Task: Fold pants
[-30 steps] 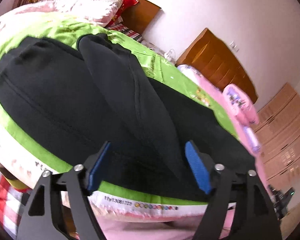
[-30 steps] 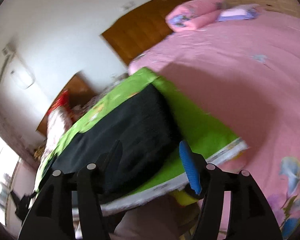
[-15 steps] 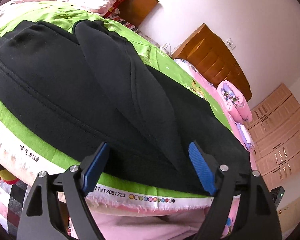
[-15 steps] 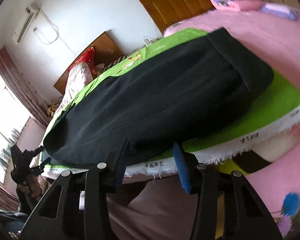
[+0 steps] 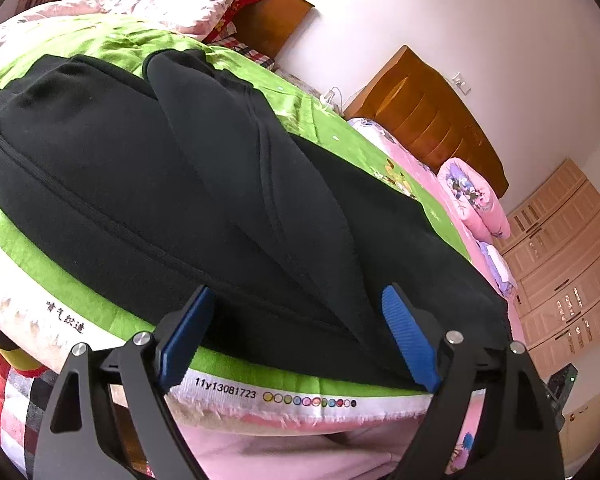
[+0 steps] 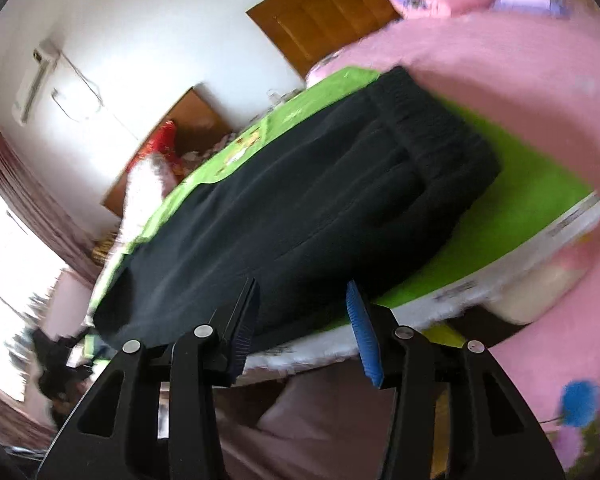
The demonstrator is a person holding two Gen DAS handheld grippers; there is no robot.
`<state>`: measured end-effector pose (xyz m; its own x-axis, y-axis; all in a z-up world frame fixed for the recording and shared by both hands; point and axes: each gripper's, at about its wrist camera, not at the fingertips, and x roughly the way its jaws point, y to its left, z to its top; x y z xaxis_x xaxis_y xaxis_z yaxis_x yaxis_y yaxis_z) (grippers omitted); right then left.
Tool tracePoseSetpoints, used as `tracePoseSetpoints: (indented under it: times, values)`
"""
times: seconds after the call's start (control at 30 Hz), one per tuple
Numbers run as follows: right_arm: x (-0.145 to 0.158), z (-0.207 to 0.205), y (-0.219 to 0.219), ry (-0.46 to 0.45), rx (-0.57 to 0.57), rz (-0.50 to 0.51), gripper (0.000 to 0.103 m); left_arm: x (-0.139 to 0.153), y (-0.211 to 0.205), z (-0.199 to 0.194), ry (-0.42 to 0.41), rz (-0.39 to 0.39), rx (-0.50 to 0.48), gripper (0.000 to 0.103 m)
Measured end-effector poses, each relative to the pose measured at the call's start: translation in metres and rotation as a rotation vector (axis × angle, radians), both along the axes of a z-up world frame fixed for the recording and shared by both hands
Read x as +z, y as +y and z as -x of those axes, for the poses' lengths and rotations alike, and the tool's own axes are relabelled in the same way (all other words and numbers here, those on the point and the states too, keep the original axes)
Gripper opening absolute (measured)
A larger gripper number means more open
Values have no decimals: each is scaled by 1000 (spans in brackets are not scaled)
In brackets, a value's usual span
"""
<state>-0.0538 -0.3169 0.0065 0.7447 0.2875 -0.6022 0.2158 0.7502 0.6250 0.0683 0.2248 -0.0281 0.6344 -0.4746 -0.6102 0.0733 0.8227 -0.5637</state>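
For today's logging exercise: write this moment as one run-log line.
pants: spread on green sheet | left gripper: open, empty, at near edge | right gripper: open, empty

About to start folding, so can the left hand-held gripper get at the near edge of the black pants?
Probably yes: the left hand-held gripper is open, facing the pants edge, nothing between.

Bright daylight from an overexposed window (image 6: 16,280); right view motion-blurred, fisheye-warped edges.

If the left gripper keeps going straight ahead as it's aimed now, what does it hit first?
Most likely the near edge of the black pants on the green sheet; the left gripper has its jaws open around that hem. Depth is unclear.
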Motion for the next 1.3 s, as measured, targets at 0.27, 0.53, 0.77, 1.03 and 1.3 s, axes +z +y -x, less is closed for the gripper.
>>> tracePoseSetpoints:
  times: [0.27, 0.53, 0.77, 1.03, 1.3]
  values:
    - [-5, -17, 20, -3, 41, 11, 16, 13, -19, -22, -20, 1, -42, 94]
    - [-4, -20, 21, 10, 43, 57, 10, 11, -31, -19, -22, -190, 10, 14]
    - [-8, -14, 19, 30, 58, 32, 10, -10, -14, -11, -30, -108, -5, 14]
    - [-20, -21, 11, 18, 41, -86, 17, -12, -11, -22, -39, -24, -31, 19]
    - [21, -9, 22, -87, 44, 39, 7, 16, -22, -7, -142, -101, -4, 9]
